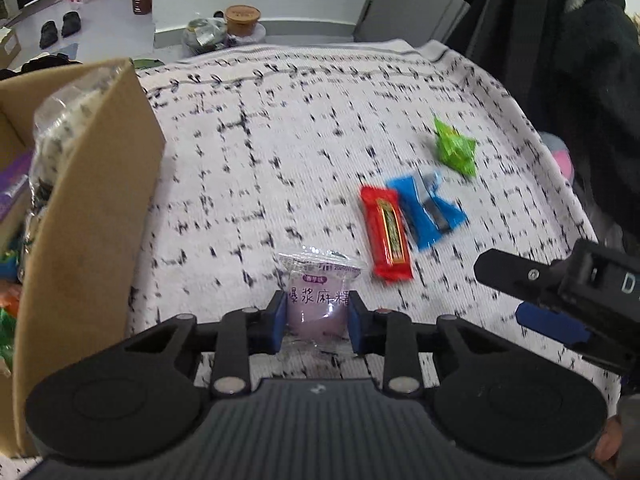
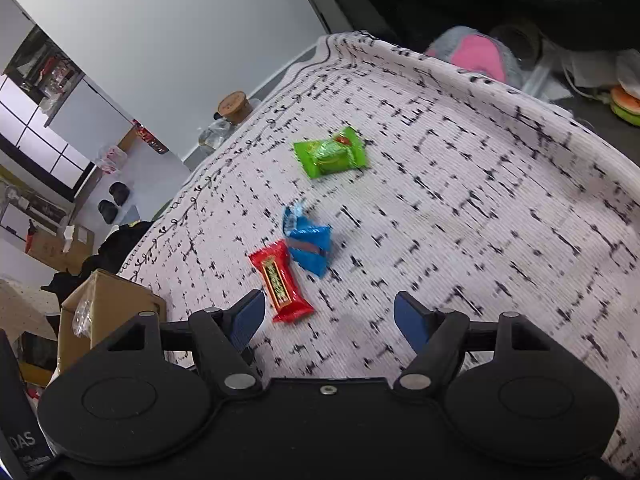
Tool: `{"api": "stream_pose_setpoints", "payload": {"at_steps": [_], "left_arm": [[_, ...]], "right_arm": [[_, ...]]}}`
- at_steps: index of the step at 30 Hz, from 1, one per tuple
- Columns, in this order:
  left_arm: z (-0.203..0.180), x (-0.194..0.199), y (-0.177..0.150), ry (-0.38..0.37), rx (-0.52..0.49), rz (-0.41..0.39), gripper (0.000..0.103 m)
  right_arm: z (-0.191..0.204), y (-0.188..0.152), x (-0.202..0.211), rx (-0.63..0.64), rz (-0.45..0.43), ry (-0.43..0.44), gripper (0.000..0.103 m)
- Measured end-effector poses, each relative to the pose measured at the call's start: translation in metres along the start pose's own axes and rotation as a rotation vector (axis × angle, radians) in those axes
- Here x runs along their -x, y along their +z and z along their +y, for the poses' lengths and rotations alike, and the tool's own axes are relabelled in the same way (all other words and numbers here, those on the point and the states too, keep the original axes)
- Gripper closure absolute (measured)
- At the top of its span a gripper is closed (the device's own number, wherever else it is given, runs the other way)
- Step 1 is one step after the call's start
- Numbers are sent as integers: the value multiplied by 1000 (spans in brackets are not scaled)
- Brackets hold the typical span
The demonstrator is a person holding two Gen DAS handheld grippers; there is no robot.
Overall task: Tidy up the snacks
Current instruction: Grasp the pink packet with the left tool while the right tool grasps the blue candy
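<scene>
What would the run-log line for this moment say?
left gripper: shut on purple mochi packet | right gripper: open, empty, near red bar | blue, green snacks on cloth | cardboard box at left

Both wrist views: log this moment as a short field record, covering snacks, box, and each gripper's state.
left gripper: fingers shut on pale purple mochi packet
right gripper: open, empty, over the cloth
loose snacks: red wrapped bar, touching blue wrapped snack; green wrapped candy apart
brown cardboard box: at left table edge, holds packets
surface: white black-flecked tablecloth
</scene>
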State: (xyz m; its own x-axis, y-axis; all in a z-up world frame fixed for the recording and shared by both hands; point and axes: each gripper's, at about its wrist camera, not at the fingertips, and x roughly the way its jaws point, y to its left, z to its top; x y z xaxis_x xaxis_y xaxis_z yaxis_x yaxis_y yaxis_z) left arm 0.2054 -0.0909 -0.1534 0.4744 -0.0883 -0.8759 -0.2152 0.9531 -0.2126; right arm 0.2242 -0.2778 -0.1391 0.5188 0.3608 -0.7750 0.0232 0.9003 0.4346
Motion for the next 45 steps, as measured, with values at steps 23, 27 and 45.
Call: {"api": "stream_pose_setpoints", "payload": {"at_steps": [23, 27, 45], "left_arm": [[39, -5, 27, 1, 104, -67, 73], [41, -5, 26, -6, 111, -66, 73], [39, 7, 24, -7, 109, -91, 73]], "right_arm": [[25, 10, -46, 22, -40, -26, 32], [24, 14, -52, 8, -62, -44, 32], [24, 6, -30, 61, -102, -68, 76]]}}
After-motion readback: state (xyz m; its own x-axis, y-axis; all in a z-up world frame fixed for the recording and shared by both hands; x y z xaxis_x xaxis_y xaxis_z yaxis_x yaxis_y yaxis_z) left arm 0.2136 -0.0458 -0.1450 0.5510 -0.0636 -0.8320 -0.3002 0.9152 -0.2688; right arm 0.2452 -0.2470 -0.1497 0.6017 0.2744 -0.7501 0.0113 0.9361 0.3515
